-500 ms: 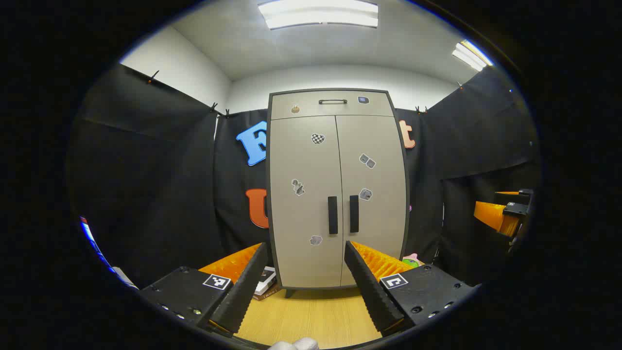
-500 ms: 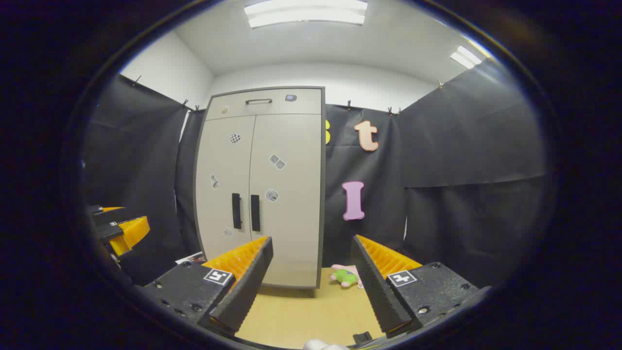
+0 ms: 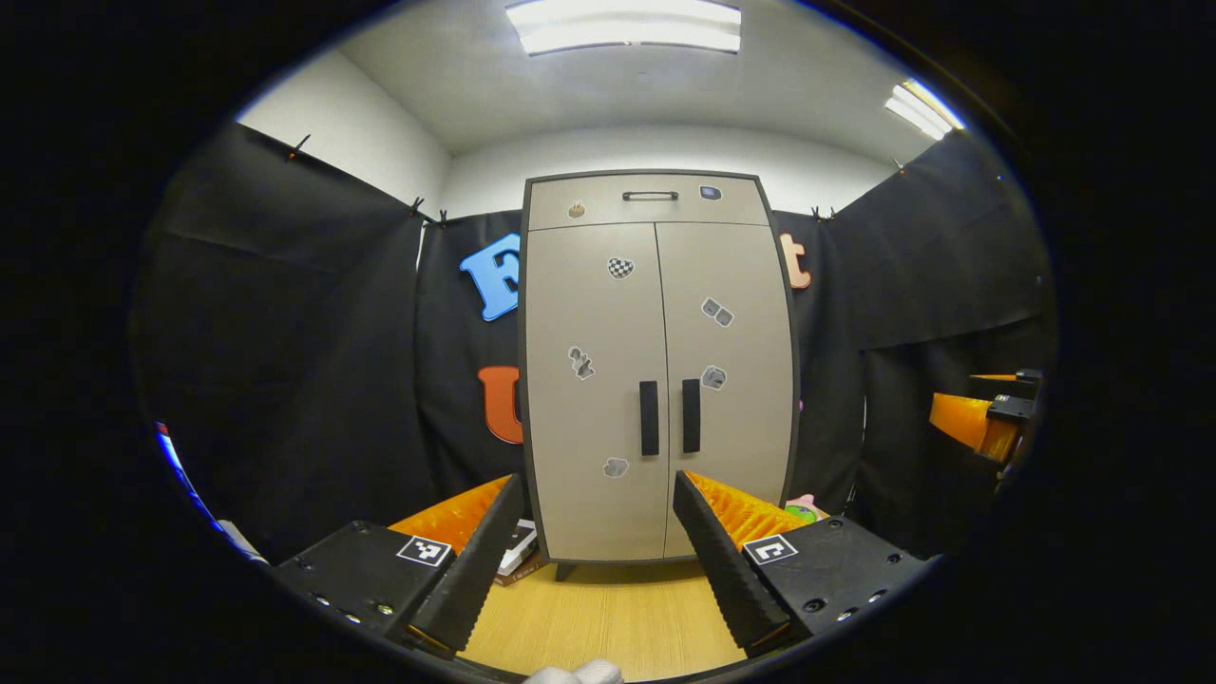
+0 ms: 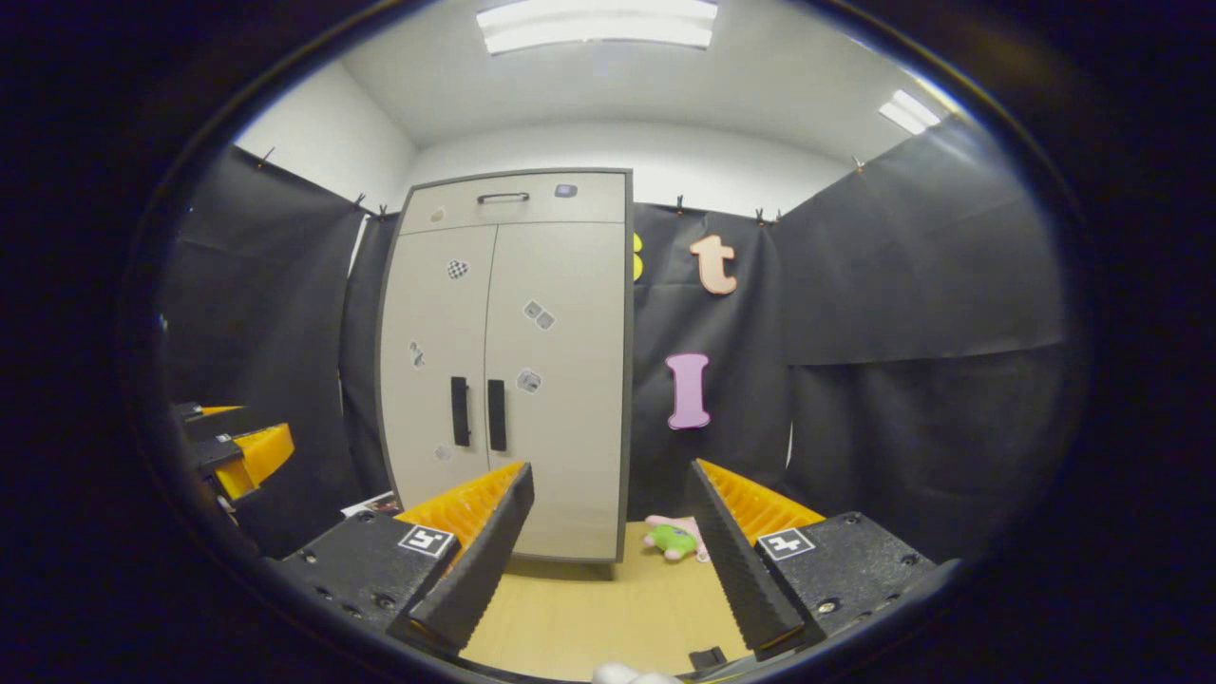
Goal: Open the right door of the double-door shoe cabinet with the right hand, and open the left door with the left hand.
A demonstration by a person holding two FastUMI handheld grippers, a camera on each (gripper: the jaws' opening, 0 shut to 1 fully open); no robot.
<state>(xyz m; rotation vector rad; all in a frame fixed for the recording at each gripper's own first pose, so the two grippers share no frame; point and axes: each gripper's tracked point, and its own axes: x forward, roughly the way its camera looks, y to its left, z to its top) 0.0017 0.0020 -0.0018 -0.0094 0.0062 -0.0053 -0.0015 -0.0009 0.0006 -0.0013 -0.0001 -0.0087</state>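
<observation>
A tall beige shoe cabinet stands against the black cloth wall with both doors closed. Two dark vertical handles sit side by side at mid height: the left door's handle and the right door's handle. My left gripper is open, well short of the cabinet and facing its middle. Off to the cabinet's right, my right gripper is open too, with nothing between its fingers. In the left gripper view the right gripper shows at the far right edge; the right gripper view has the left gripper at its far left.
A drawer with a dark handle tops the cabinet. A pink and green plush toy lies on the wooden floor by the cabinet's right foot. Books lie by its left foot. Black cloth walls close in on both sides.
Both views have shifted very slightly, so the cabinet sits a touch higher in each; the doors are still closed and both grippers still open.
</observation>
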